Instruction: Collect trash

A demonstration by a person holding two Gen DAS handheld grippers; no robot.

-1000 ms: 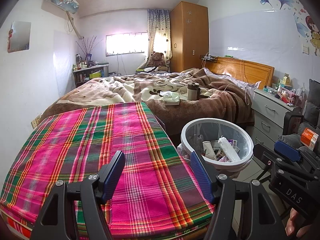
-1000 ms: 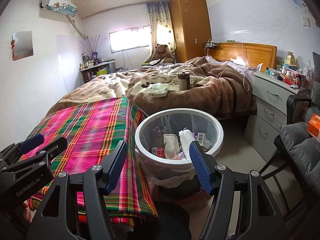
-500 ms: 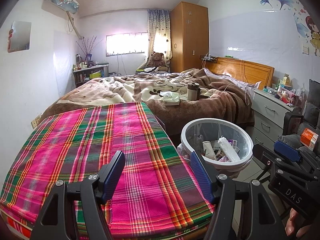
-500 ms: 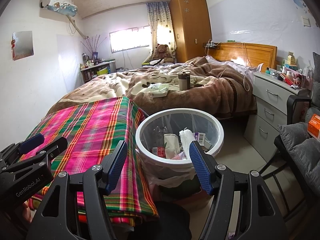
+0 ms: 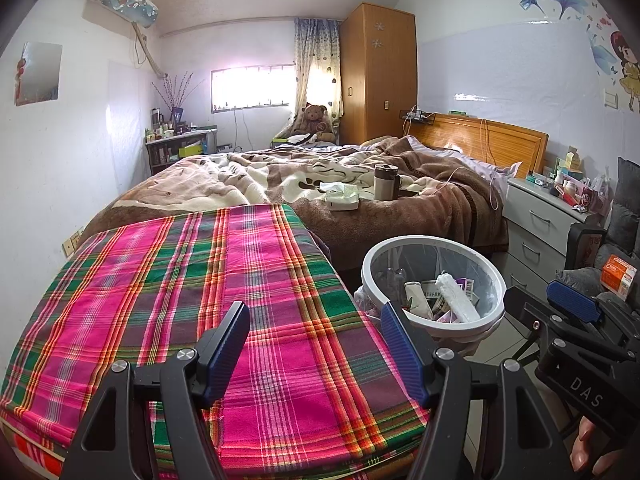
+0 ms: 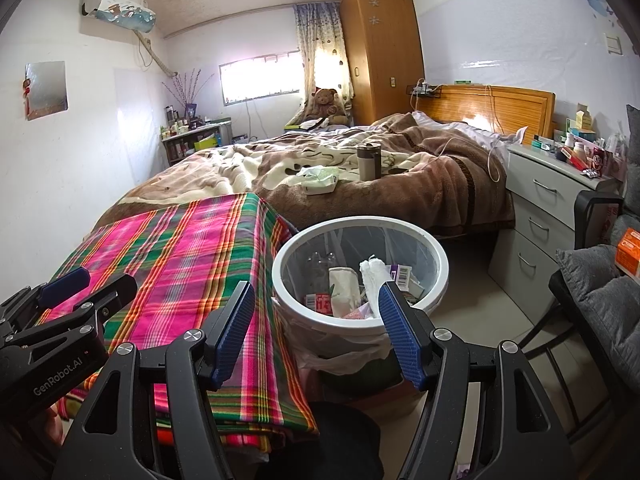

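A white-rimmed trash bin (image 5: 498,280) (image 6: 442,272) lined with a clear bag stands on the floor beside the plaid-covered table (image 5: 200,300) (image 6: 172,256). Inside lie several bits of trash: crumpled white paper (image 5: 456,300) (image 6: 374,276), packets and cartons. My left gripper (image 5: 314,338) hovers open over the plaid cloth with nothing between its blue pads. Open and empty too, my right gripper (image 6: 316,324) hangs just in front of the bin's near rim. Each gripper shows at the edge of the other's view.
A bed (image 5: 360,196) with a brown blanket carries a tissue pack (image 5: 342,196) (image 6: 318,182) and a tumbler (image 5: 385,182) (image 6: 368,162). At right, a grey drawer unit (image 6: 556,216) cluttered on top, and a chair with a grey cushion (image 6: 600,304). Bare floor lies right of the bin.
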